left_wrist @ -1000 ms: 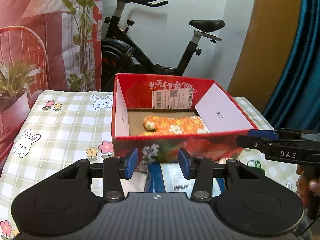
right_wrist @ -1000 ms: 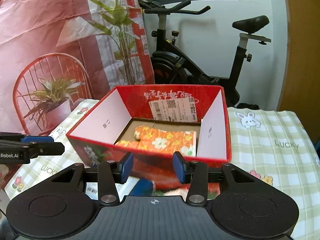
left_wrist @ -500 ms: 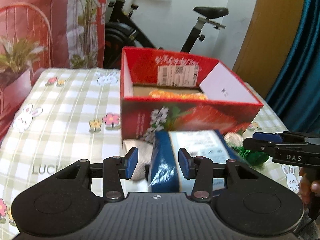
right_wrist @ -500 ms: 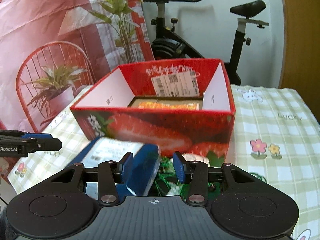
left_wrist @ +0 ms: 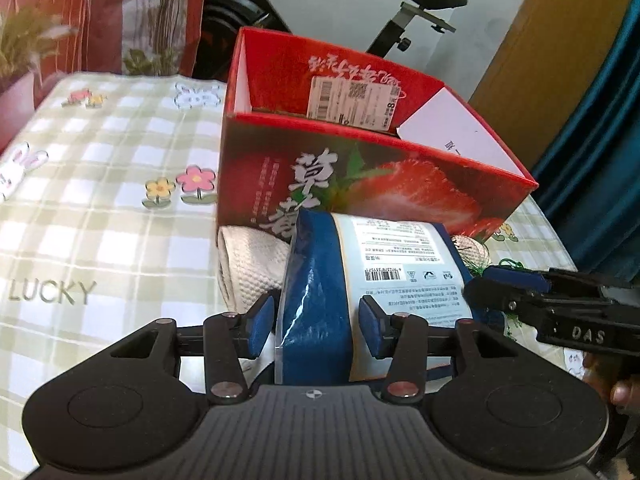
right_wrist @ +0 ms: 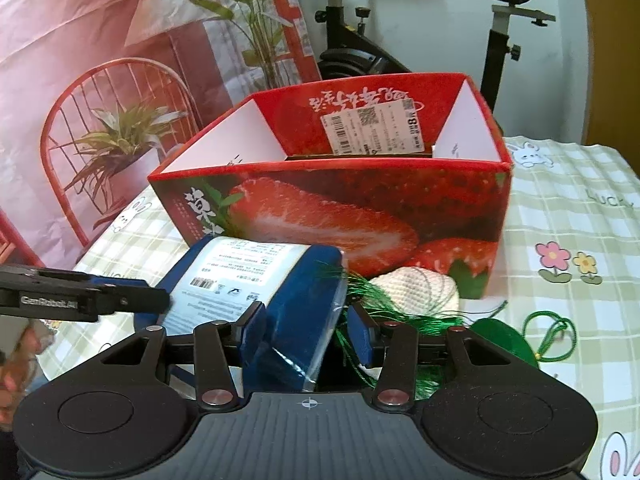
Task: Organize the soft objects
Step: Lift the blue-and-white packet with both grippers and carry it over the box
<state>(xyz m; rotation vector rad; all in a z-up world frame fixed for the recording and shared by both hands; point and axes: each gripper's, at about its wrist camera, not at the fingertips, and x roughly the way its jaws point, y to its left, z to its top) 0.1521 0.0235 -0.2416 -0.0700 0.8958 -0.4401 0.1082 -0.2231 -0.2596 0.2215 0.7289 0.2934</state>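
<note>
Left wrist view shows the left gripper [left_wrist: 316, 326] with jaws partly spread astride one end of the blue packet [left_wrist: 360, 280], pads not yet pressing; the jaws have just been opening. At the other end, the right gripper [right_wrist: 306, 334] stands likewise, part-open and gripping nothing. Beside the packet on the worktop [left_wrist: 100, 216] lie the cream cloth [left_wrist: 248, 264], white knitted piece [right_wrist: 416, 288] and green tasselled item [right_wrist: 500, 338], so most sorting seems left. Close behind, the red box [right_wrist: 360, 208] wall limits forward room; its open top is free.

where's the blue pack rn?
In both wrist views the blue pack lies on the checked tablecloth, in front of the strawberry box, between the white towel and green tassel.
</note>
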